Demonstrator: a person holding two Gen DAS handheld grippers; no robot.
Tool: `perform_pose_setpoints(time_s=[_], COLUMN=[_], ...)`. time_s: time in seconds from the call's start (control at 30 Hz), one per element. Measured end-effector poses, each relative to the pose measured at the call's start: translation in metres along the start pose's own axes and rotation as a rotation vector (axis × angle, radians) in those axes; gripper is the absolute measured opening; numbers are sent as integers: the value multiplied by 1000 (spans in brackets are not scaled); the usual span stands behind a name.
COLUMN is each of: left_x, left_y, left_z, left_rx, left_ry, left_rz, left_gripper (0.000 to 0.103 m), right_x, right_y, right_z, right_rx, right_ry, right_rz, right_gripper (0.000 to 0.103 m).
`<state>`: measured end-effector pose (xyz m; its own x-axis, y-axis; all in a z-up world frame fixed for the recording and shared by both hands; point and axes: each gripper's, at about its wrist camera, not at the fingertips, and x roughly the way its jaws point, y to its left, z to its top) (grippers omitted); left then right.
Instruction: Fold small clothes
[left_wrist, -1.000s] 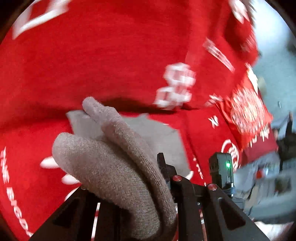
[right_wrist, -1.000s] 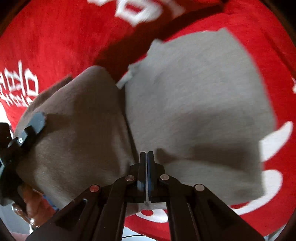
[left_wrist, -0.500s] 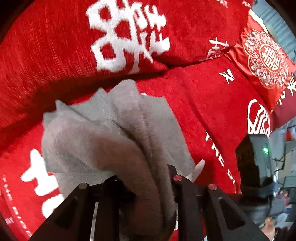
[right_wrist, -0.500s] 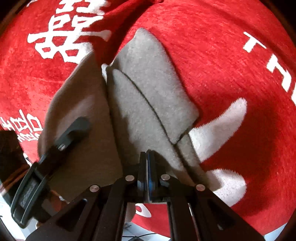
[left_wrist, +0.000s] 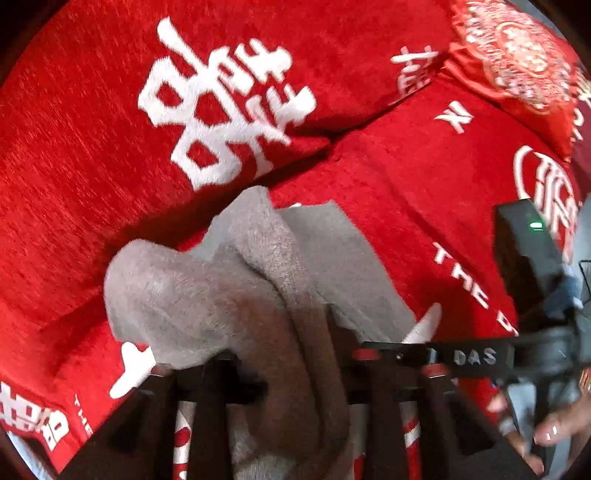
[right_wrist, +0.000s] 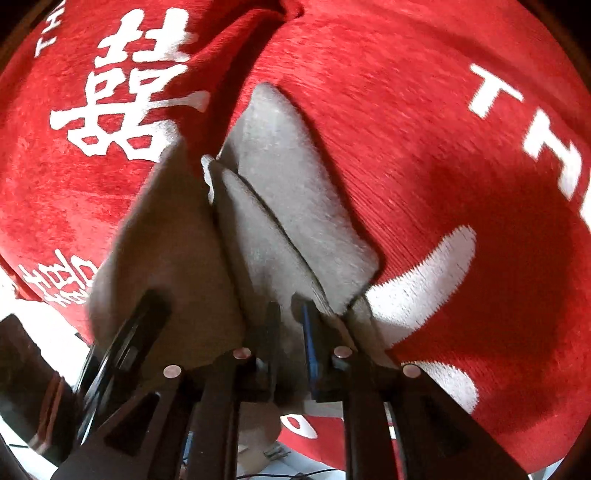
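A small grey-brown knit garment (left_wrist: 258, 280) lies partly folded on the red sofa cover (left_wrist: 406, 184). My left gripper (left_wrist: 295, 354) is shut on a bunched fold of it, which drapes over and between the fingers. In the right wrist view the garment (right_wrist: 280, 192) lies in flat stacked layers. My right gripper (right_wrist: 290, 321) stands over its near edge with the jaws a little apart and nothing clamped. The right gripper also shows at the right edge of the left wrist view (left_wrist: 524, 266), and the left gripper at the lower left of the right wrist view (right_wrist: 125, 343).
A red cushion (left_wrist: 184, 110) with white characters rises behind the garment. A second patterned red cushion (left_wrist: 517, 62) sits at the far right. White lettering runs across the seat cover (right_wrist: 517, 122). The sofa's front edge and floor show at the bottom (right_wrist: 258, 465).
My right gripper has opened and let go of the garment's edge. The left gripper keeps its hold and has lowered the bunched fold toward the flat layers.
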<state>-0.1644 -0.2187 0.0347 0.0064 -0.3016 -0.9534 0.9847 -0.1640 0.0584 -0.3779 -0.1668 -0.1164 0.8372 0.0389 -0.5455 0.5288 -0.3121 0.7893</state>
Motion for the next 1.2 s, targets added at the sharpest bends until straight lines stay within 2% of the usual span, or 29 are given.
perform_pose_setpoints(time_s=[0.03, 0.07, 0.1, 0.2, 0.27, 0.3, 0.33, 0.4, 0.43, 0.53, 0.67, 0.77, 0.8, 0.83, 0.87, 0.9, 1.0, 1.07, 1.2], left_x=[-10, -18, -27, -36, -39, -40, -41, -39, -34, -14, 5, 18, 20, 23, 24, 25, 20, 16, 26], left_y=[0, -1, -4, -2, 11, 22, 33, 58, 72, 100, 129, 138, 139, 139, 139, 139, 139, 137, 132], left_z=[-2, -3, -3, -1, -3, -5, -8, -18, -26, -49, -75, -87, -91, -94, -96, -97, -96, -96, -102], left_rx=[11, 28, 55, 55, -3, -47, -93, -191, -241, -333, -450, -497, -510, -521, -528, -532, -528, -506, -479], left_ry=[-41, -79, -119, -130, -122, -122, -121, -101, -77, 7, 76, 122, 131, 137, 142, 144, 115, 94, 128], left_rz=[8, 32, 53, 24, 1, -6, -10, -18, -16, 10, 9, 13, 9, 6, -1, -11, -18, -5, -2], left_gripper=[92, 100, 101, 101, 101, 101, 101, 101, 101, 101, 101, 101, 101, 101, 101, 101, 101, 101, 101], right_x=[9, 10, 10, 5, -7, -14, -17, -24, -26, -26, -18, -13, -10, -8, -6, -7, -23, -31, -18], right_y=[2, 0, -3, -9, -15, -19, -22, -32, -36, -37, -11, 17, 33, 43, 56, 71, 93, 92, 70], right_z=[0, 0, 1, 4, 10, 13, 10, 7, 11, 19, 23, 26, 25, 23, 19, 12, 1, -1, 2], right_rx=[11, 27, 50, 93, 125, 154, 171, 214, 233, 247, 165, 29, -62, -119, -198, -281, -380, -398, -419], right_ry=[-3, -5, -8, -25, -48, -68, -77, -94, -98, -93, -34, 5, 17, 25, 36, 19, -23, -46, -25], right_rz=[9, 22, 43, 97, 145, 190, 216, 302, 350, 387, 289, 121, 36, -16, -96, -168, -179, -224, -419], right_gripper=[14, 14, 14, 16, 26, 39, 47, 51, 62, 66, 66, 66, 55, 21, 14, 14, 14, 14, 14])
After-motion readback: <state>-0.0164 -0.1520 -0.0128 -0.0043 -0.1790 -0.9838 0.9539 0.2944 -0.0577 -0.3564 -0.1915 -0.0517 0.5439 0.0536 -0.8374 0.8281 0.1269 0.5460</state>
